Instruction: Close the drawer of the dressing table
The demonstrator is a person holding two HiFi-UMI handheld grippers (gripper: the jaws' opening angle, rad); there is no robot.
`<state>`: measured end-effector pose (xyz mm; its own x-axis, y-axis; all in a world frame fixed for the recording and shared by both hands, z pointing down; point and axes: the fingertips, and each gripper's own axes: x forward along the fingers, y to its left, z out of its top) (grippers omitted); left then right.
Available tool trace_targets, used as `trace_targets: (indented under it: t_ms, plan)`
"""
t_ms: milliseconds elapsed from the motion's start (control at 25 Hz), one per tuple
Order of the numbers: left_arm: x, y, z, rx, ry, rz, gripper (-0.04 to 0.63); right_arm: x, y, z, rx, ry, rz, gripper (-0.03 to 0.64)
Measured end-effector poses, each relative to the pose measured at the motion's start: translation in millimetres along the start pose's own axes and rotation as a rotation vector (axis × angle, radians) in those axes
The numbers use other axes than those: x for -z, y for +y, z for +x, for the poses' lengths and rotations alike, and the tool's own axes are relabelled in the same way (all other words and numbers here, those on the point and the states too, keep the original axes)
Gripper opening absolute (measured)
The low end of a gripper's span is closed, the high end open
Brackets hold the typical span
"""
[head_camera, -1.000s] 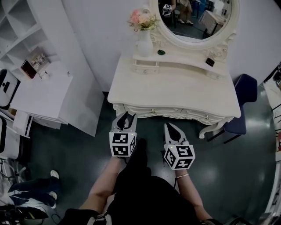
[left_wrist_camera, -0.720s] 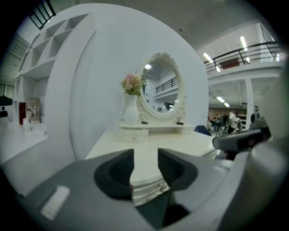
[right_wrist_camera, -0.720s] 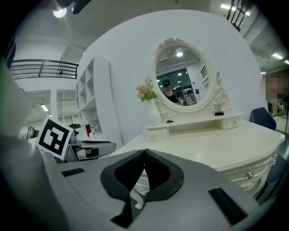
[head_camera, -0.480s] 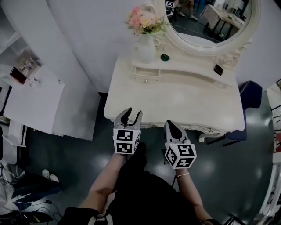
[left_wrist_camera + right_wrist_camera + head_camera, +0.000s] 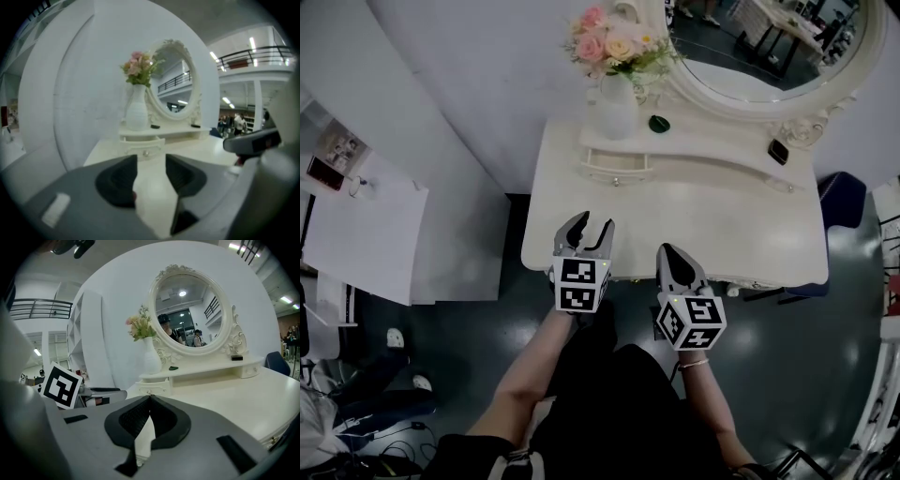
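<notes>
Left gripper (image 5: 593, 223): spread, just been opening, nothing between. Right gripper (image 5: 667, 250): pressed together, empty. Both at front edge of dressing table (image 5: 703, 225). Small drawer (image 5: 617, 165) on rear shelf under vase (image 5: 617, 112), pulled slightly out — likely light, rigid, free-sliding. Push flat on front beside knob (image 5: 618, 180). Contents unseen. Vase holding flowers (image 5: 614, 45).

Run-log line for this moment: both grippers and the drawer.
left gripper: open, jaws just opening, nothing between | right gripper: shut, empty | small drawer: ajar, not yet reached

White wall (image 5: 469, 75), dark glossy floor (image 5: 806, 375)
</notes>
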<state>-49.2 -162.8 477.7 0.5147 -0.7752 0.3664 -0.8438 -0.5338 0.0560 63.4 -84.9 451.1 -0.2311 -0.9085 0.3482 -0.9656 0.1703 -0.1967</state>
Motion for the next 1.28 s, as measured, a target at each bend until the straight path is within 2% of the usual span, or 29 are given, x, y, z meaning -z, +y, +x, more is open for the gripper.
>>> trace_targets:
  t_ms: [520,1280]
  plan:
    - [-7,11,55,-0.021,0.043,0.006,0.209,-14,-30,30,0.034,0.000,0.033,0.003]
    - [0,23,115,-0.122,0.113,-0.051,0.216,-23,-61,85,-0.089,0.085,0.024,0.003]
